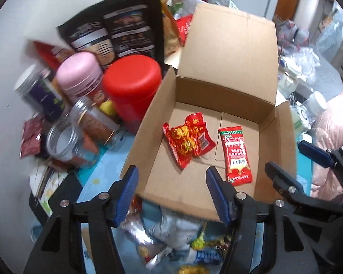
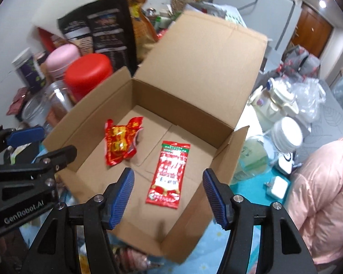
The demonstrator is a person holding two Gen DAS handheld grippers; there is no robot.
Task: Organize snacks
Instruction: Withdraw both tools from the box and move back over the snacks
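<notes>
An open cardboard box point(image 1: 228, 86) point(image 2: 194, 73) stands on the table with its lid flap up at the back. Two snack packets lie on its floor: a crumpled red and gold packet point(image 1: 188, 142) point(image 2: 121, 142) on the left and a flat red sachet point(image 1: 236, 154) point(image 2: 169, 174) on the right. My left gripper point(image 1: 171, 178) hovers above the box's near edge, open, with nothing between its blue pads. My right gripper point(image 2: 169, 181) hangs over the flat sachet, open and clear of it. In each view the other gripper point(image 1: 308, 157) point(image 2: 38, 141) shows at the side.
Left of the box stand a red-lidded canister point(image 1: 131, 86), a pink-lidded jar point(image 1: 80, 75), clear jars point(image 1: 64, 141) and a tall black bag point(image 1: 116, 29). More wrapped snacks point(image 1: 162, 239) lie on the blue cloth in front. A pink padded jacket point(image 2: 324, 201) and white containers point(image 2: 283, 132) crowd the right.
</notes>
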